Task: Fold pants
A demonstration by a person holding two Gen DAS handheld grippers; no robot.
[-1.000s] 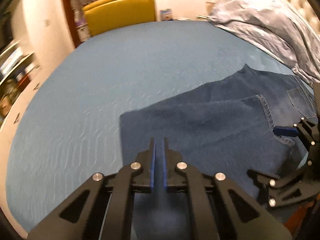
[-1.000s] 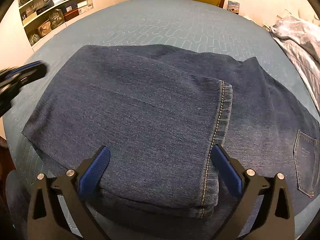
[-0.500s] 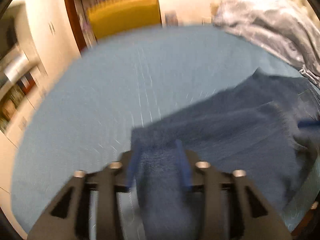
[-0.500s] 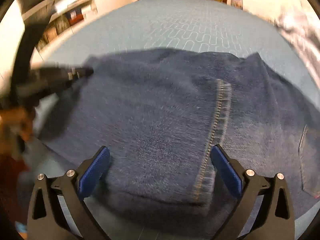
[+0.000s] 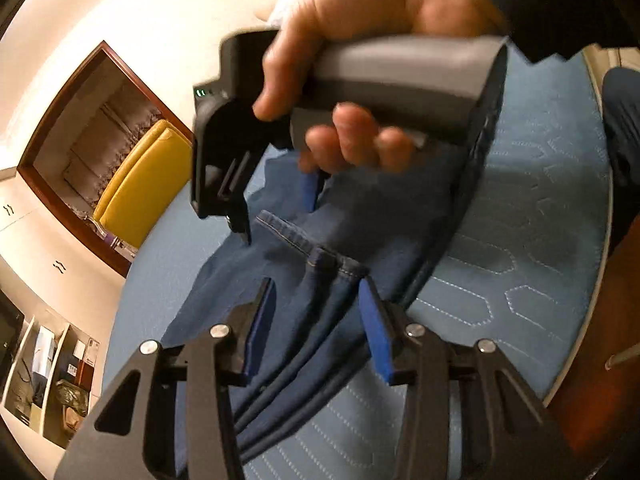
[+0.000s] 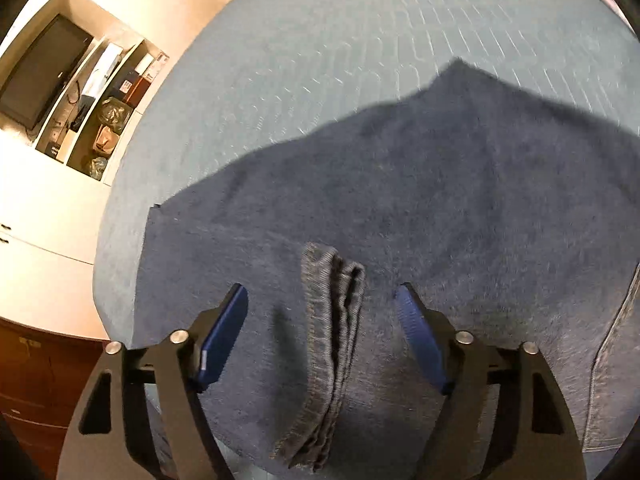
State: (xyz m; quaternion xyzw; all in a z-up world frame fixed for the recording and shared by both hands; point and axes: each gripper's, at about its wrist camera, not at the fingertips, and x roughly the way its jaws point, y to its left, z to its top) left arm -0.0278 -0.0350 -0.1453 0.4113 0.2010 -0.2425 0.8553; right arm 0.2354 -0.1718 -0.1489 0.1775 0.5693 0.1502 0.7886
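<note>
Pants (image 6: 420, 208) lie folded on the blue bed (image 6: 320, 40), near its edge; layered hems (image 6: 332, 344) form a raised ridge between the right claw (image 6: 322, 336) fingers, which stand apart, touching nothing; left claw (image 5: 316, 320) fingers likewise stand apart, straddling bunched denim folds (image 5: 320, 300) without clamping them; in the left wrist view a hand (image 5: 360, 40) grips the right claw's grey handle above the pants; a yellow chair (image 5: 140, 184) stands beyond the bed.
</note>
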